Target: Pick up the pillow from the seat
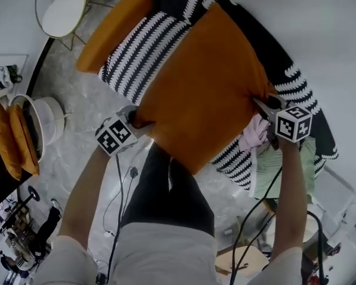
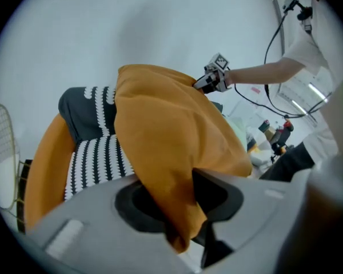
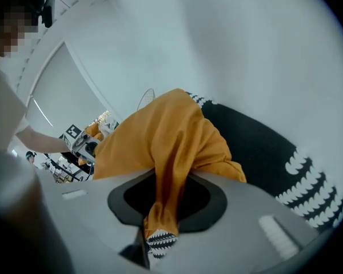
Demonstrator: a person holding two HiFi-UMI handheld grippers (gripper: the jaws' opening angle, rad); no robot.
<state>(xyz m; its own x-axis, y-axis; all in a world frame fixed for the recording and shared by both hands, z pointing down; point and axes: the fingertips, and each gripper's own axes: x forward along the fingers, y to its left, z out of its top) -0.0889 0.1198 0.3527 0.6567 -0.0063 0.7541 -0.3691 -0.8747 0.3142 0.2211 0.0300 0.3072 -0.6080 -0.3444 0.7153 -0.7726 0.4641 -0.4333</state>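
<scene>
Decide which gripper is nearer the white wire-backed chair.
Left. The left gripper, clamped on one corner of the orange pillow, is on the side of the pillow towards the white chair. The right gripper grips the opposite corner, beyond the pillow.

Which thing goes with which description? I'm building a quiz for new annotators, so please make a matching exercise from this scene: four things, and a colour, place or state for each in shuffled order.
Things:
1. orange pillow
2. right tongs
3. seat cover
4. round chair

Descriptions:
a. white, standing on the floor
b. shut on one pillow corner
c. black and white stripes
d. gripped at two corners

Pairs: 1-d, 2-b, 3-c, 4-a
</scene>
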